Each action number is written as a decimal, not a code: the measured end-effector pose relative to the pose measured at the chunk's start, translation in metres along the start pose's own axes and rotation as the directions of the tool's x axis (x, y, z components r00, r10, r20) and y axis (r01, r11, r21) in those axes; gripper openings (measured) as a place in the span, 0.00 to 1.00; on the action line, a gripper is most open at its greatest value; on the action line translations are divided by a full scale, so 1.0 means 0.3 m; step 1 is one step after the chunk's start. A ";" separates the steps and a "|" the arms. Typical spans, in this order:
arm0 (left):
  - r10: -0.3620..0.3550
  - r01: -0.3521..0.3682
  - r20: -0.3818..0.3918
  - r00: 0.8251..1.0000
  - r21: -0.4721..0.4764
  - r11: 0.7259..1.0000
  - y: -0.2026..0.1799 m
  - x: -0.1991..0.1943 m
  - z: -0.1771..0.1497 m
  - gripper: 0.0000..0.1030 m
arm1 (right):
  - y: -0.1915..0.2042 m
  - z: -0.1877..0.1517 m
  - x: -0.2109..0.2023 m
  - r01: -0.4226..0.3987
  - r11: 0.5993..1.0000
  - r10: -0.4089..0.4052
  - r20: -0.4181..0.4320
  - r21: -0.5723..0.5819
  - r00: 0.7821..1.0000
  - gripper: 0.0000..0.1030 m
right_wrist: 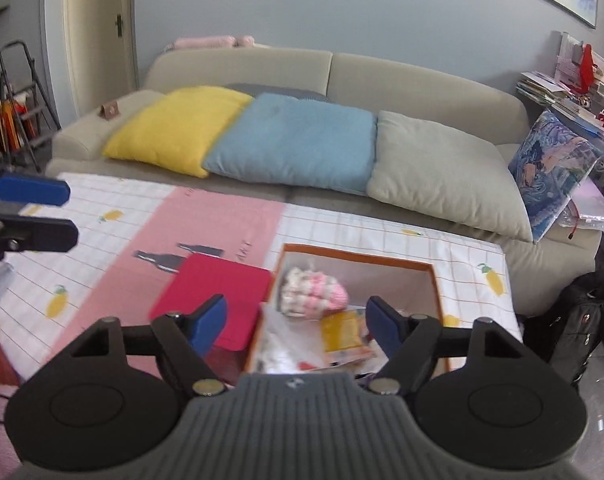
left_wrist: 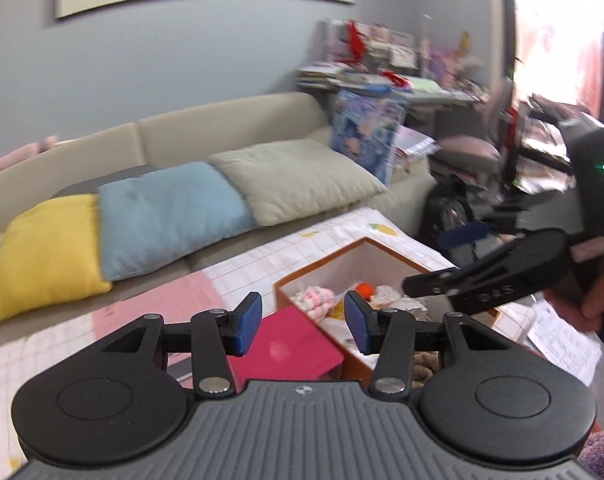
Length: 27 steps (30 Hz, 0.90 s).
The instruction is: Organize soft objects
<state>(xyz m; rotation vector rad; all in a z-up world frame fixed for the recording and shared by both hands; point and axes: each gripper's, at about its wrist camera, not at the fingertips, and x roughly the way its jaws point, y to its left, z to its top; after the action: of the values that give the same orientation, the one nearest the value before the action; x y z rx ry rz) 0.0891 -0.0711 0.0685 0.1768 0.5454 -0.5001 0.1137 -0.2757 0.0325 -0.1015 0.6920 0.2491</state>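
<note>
An orange-walled box [right_wrist: 436, 280] [left_wrist: 302, 272] stands on the patterned tablecloth. Inside it lie a pink-and-white knitted soft toy [right_wrist: 316, 290] [left_wrist: 314, 300], a yellow packet [right_wrist: 342, 334], white soft things [right_wrist: 278, 354] and a small orange ball [left_wrist: 364, 289]. My left gripper [left_wrist: 304, 322] hovers above the box's near side, open, nothing between its blue pads. My right gripper [right_wrist: 298, 326] hangs over the box, open and empty; it also shows in the left wrist view [left_wrist: 434, 264], held by a hand. A flat red piece [right_wrist: 218, 300] [left_wrist: 290, 340] lies beside the box.
Yellow [right_wrist: 178, 128], blue [right_wrist: 298, 140] and beige [right_wrist: 446, 176] cushions line the sofa [right_wrist: 402, 76] behind the table. A printed cushion [right_wrist: 550, 172] leans at the sofa's right end. A black bag [right_wrist: 574, 328] stands on the floor right of the table. A cluttered desk [left_wrist: 382, 76] sits beyond.
</note>
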 end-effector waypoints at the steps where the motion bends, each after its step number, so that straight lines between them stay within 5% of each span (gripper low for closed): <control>1: 0.019 -0.019 0.014 1.000 -0.021 1.000 0.004 -0.027 -0.013 0.54 | 0.018 -0.008 -0.026 -0.010 1.000 0.009 0.014 0.017 1.000 0.74; 9: 0.186 -0.173 0.132 0.974 -0.104 0.979 -0.013 -0.174 -0.096 0.55 | 0.168 -0.084 -0.225 0.007 0.998 -0.017 0.136 0.069 0.991 0.92; 14: 0.225 -0.194 0.103 0.969 -0.244 0.950 -0.001 -0.174 -0.155 0.56 | 0.256 -0.162 -0.273 0.157 0.981 -0.181 0.230 0.116 0.956 0.97; 17: 0.276 -0.246 0.076 0.958 -0.273 0.930 -0.013 -0.155 -0.190 0.62 | 0.285 -0.223 -0.252 0.174 0.969 -0.205 0.180 0.174 0.962 0.97; 20: 0.255 -0.233 0.031 0.966 -0.313 0.920 -0.010 -0.124 -0.220 0.67 | 0.305 -0.282 -0.212 0.188 0.959 -0.210 0.090 0.211 0.973 0.97; 27: 0.273 -0.291 -0.110 0.956 -0.214 0.932 -0.068 -0.062 -0.275 0.72 | 0.299 -0.311 -0.155 0.215 0.952 -0.221 0.001 0.216 0.975 0.97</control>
<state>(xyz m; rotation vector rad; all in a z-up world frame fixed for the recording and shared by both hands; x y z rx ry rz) 0.0276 -0.0573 0.0083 0.0529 0.6386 -0.1472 -0.0018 -0.2145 -0.0100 0.0320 0.6730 -0.0375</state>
